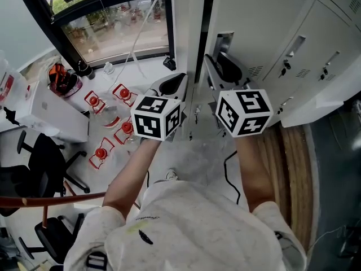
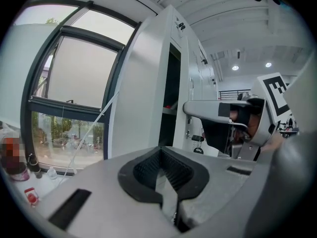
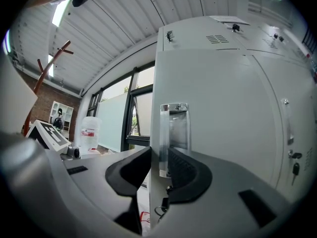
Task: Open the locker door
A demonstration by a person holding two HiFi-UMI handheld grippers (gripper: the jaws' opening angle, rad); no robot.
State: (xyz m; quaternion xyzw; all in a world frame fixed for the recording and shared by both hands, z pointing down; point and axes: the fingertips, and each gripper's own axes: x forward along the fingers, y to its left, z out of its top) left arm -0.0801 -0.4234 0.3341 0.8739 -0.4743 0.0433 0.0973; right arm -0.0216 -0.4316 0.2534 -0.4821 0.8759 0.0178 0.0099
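The white locker door (image 1: pixel 248 21) stands slightly ajar, with a dark gap (image 2: pixel 171 83) beside its free edge and a chrome recessed handle (image 3: pixel 174 125) near that edge. My right gripper (image 3: pixel 159 155) has the door's edge between its jaws, one black pad on each side, and the pads seem to press on it. From the head view the right gripper (image 1: pixel 211 61) sits just below the handle (image 1: pixel 223 41). My left gripper (image 1: pixel 179 79) hangs left of the gap, shut, with nothing in it; its pads (image 2: pixel 148 170) meet in front of the locker's side panel (image 2: pixel 141 88).
More lockers (image 1: pixel 316 49) with keys in their locks run on to the right. A large window (image 1: pixel 113 21) is at the left. Red-and-white items (image 1: pixel 100 151), a white box (image 1: pixel 56 114), office chairs (image 1: pixel 34 157) and a cable (image 1: pixel 228 168) are on the floor below.
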